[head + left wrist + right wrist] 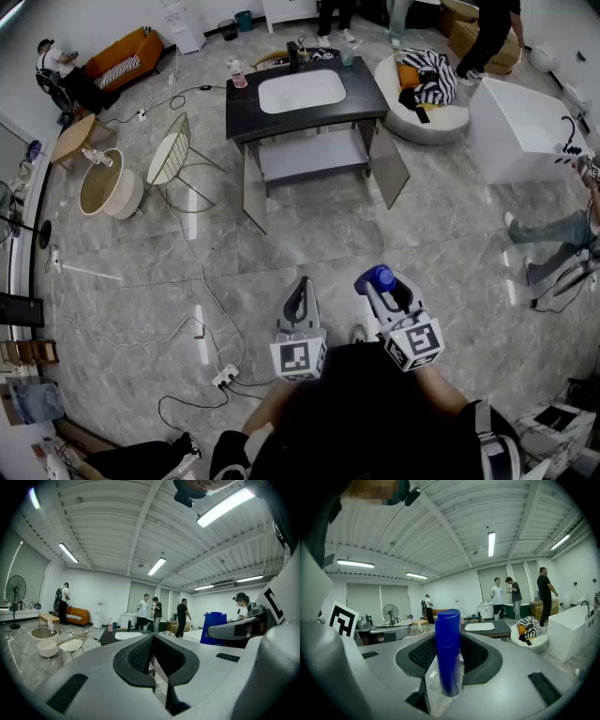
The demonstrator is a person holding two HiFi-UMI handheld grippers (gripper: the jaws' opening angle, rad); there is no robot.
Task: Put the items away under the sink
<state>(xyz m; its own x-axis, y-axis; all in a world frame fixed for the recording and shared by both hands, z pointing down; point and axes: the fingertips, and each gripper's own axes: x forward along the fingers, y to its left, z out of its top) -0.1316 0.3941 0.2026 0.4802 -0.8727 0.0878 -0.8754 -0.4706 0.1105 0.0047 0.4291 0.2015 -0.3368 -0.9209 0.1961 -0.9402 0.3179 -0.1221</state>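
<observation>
The sink cabinet [246, 111] stands ahead, with a wire chair [171, 155] to its left and a tub [516, 131] to its right.

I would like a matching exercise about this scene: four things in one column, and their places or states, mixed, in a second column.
Things
1. blue bottle
2. left gripper
3. cabinet doors
4. pink bottle

Places or states
A. swung open under the sink
B. fingers together, nothing between them
C. standing at the left end of the dark countertop
D. held upright by the right gripper

Pairs: 1-D, 2-B, 3-A, 4-C.
</observation>
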